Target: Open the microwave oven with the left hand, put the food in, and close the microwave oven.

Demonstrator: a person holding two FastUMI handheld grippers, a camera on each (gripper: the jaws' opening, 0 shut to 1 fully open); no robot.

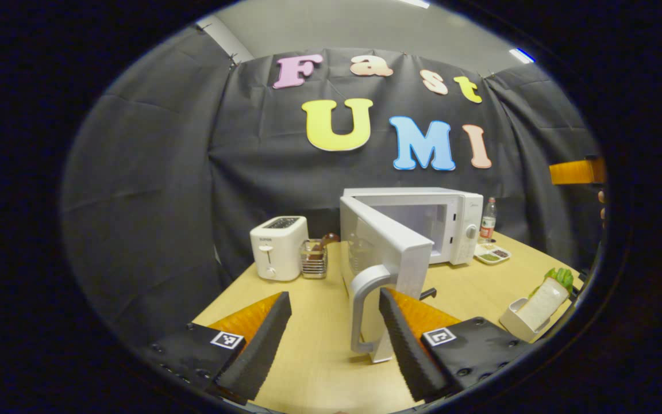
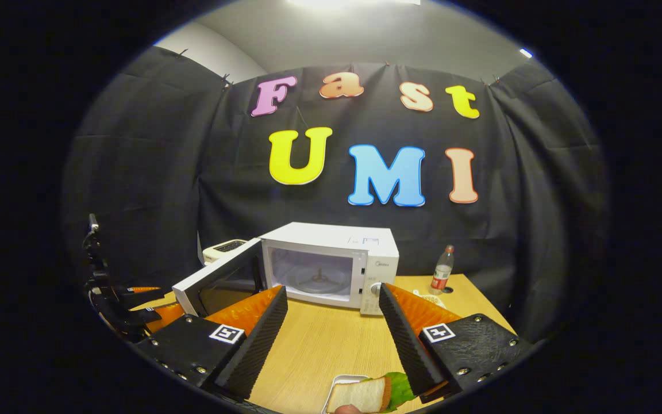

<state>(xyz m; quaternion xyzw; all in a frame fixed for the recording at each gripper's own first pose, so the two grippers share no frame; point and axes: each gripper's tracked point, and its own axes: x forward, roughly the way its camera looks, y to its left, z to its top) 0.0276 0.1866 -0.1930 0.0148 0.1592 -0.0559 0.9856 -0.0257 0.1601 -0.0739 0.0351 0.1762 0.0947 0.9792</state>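
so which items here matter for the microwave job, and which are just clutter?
Job:
microwave oven
its open door
door handle
sandwich in a white tray
left gripper
right gripper

Clutter:
toaster
bottle
sectioned dish
wire holder

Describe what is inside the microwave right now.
Through the open door, the microwave cavity holds just a bare turntable support at its floor, no food. The left part of the cavity is hidden behind the door. The sandwich sits in its tray on the table.

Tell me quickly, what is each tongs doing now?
Left tongs: open, door handle between the fingers, not gripped.
Right tongs: open, holding nothing, above the sandwich.
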